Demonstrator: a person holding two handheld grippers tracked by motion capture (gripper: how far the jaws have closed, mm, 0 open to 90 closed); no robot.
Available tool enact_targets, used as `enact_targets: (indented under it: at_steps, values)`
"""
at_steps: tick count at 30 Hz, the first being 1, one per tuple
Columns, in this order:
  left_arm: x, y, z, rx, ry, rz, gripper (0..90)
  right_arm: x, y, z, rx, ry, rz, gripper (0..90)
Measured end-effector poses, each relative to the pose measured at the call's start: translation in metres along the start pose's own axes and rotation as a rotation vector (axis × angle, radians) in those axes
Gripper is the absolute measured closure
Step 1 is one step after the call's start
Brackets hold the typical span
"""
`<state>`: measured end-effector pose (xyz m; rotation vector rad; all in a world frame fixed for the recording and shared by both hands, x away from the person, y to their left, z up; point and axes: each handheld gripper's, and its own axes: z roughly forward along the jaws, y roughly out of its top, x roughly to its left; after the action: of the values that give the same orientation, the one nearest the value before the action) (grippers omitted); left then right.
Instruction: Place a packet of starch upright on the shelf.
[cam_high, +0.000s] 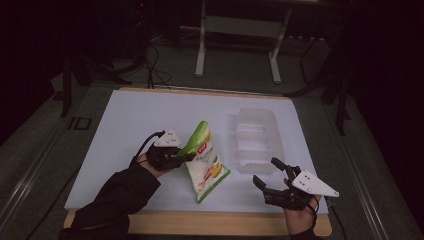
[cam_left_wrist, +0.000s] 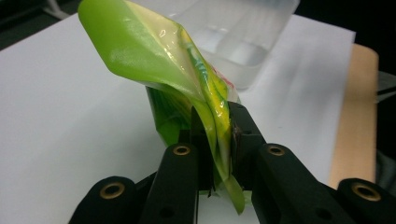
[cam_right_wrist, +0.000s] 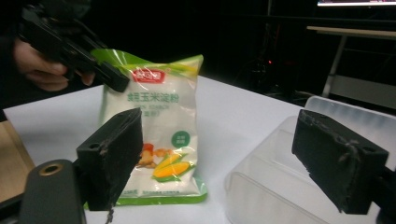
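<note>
While the left gripper (cam_high: 186, 157) pinches its upright top edge, the pouch (cam_high: 206, 167) stands lengthwise; right gripper (cam_high: 269, 176) gapes.

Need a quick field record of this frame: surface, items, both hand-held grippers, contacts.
surface: white board on a wooden table
bag: green and white pouch with corn picture, top edge lifted, bottom on the board
bin: clear plastic bin, right of the bag, looks empty
left hand-held gripper: shut on the bag's upper edge
right hand-held gripper: open, holding nothing, near the bin's front edge
contact: bag and bin apart
background: dark, metal frame legs behind the table
</note>
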<state>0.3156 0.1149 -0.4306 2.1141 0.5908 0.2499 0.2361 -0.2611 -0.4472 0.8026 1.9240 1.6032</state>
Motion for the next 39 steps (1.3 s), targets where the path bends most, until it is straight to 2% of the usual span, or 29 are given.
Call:
enact_targets:
  at_steps: [1,3,5,8,12,16,17,18,20,22,24,25,27,28,30,31,33,35,39]
  values:
    - [-0.001,0.001,0.0,0.0,0.005,0.008,83.5,0.0,0.0,0.0,0.0,-0.006,-0.003,15.2]
    - [-0.003,0.004,-0.001,0.007,-0.01,0.02,83.6,0.0,0.0,0.001,0.011,-0.001,0.007,14.2]
    - [-0.003,0.006,-0.002,0.006,-0.024,0.027,83.6,0.001,-0.001,0.004,0.05,-0.013,-0.003,13.3]
    - [-0.005,0.009,-0.005,-0.004,-0.026,0.04,83.6,0.003,-0.003,0.008,0.086,-0.001,-0.011,13.2]
    - [-0.004,0.011,-0.011,-0.041,-0.055,0.059,83.7,0.005,0.0,0.007,0.075,0.011,-0.01,13.0]
    - [-0.003,0.012,-0.013,-0.052,-0.068,0.076,83.6,0.004,0.0,0.007,0.075,0.02,0.004,12.7]
    - [-0.001,0.013,-0.016,-0.058,-0.087,0.095,83.6,0.004,0.001,0.007,0.079,0.029,0.011,12.5]
    - [-0.001,0.013,-0.017,-0.056,-0.093,0.102,83.6,0.003,0.001,0.008,0.084,0.06,0.017,12.5]
    - [-0.002,0.014,-0.017,-0.051,-0.077,0.101,83.6,0.003,0.001,0.009,0.077,0.074,0.021,12.5]
    - [-0.005,0.015,-0.018,-0.059,-0.066,0.121,83.6,0.001,0.001,0.01,0.081,0.086,0.036,12.5]
    - [-0.006,0.015,-0.019,-0.068,-0.063,0.15,83.6,-0.001,0.003,0.01,0.092,0.084,0.024,12.0]
    - [-0.005,0.015,-0.021,-0.076,-0.07,0.159,83.6,-0.002,0.005,0.009,0.082,0.082,0.018,11.5]
    - [-0.005,0.015,-0.024,-0.089,-0.072,0.182,83.6,-0.004,0.009,0.005,0.043,0.107,0.038,11.5]
    - [-0.004,0.015,-0.026,-0.088,-0.079,0.195,83.6,-0.005,0.011,0.004,0.036,0.107,0.042,11.5]
    - [-0.005,0.014,-0.029,-0.103,-0.069,0.224,83.7,-0.007,0.016,0.002,0.031,0.14,0.073,11.6]
    - [-0.004,0.014,-0.03,-0.107,-0.072,0.229,83.6,-0.007,0.018,0.002,0.036,0.15,0.081,11.7]
    - [-0.003,0.013,-0.033,-0.119,-0.063,0.246,83.6,-0.007,0.024,0.003,0.092,0.18,0.117,11.8]
    - [-0.003,0.012,-0.035,-0.127,-0.056,0.259,83.6,-0.007,0.028,0.006,0.12,0.224,0.144,11.3]
    - [-0.003,0.011,-0.039,-0.137,-0.069,0.282,83.6,-0.003,0.036,0.011,0.125,0.236,0.137,10.4]
